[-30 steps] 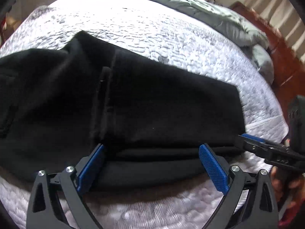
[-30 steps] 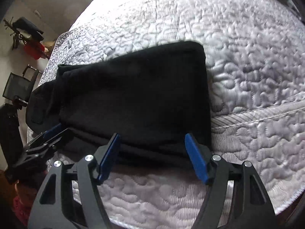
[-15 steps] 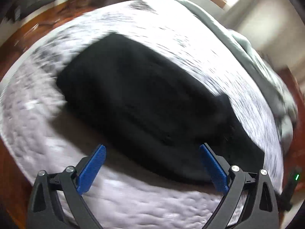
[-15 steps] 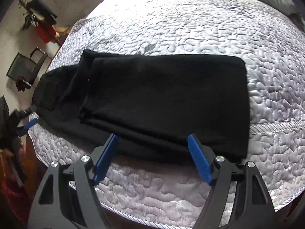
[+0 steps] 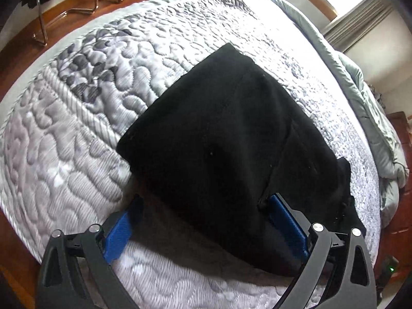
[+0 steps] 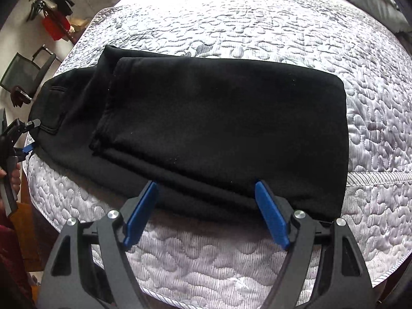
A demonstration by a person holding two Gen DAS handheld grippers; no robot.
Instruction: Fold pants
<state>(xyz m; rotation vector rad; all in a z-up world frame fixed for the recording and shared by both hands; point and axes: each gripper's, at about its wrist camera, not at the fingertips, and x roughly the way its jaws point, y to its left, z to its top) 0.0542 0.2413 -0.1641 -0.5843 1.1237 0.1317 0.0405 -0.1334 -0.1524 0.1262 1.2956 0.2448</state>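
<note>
Black pants [image 6: 219,118] lie folded lengthwise on a quilted white mattress [image 6: 257,25], legs doubled back over the upper part. My right gripper [image 6: 206,203] is open, its blue fingers spread just above the near long edge of the pants. My left gripper [image 5: 206,221] is open at the waistband end of the pants [image 5: 226,141], fingers either side of the fabric's near edge. The left gripper also shows at the far left of the right wrist view [image 6: 25,136], beside the waistband end.
A grey duvet [image 5: 373,118] is bunched along the far side of the bed. Chairs [image 6: 23,77] and red items [image 6: 55,27] stand on the wooden floor beyond the mattress corner. The mattress edge runs close under both grippers.
My left gripper has swung from the pants' long edge round to the waistband end. My right gripper has pulled back a little and stays open by the long edge.
</note>
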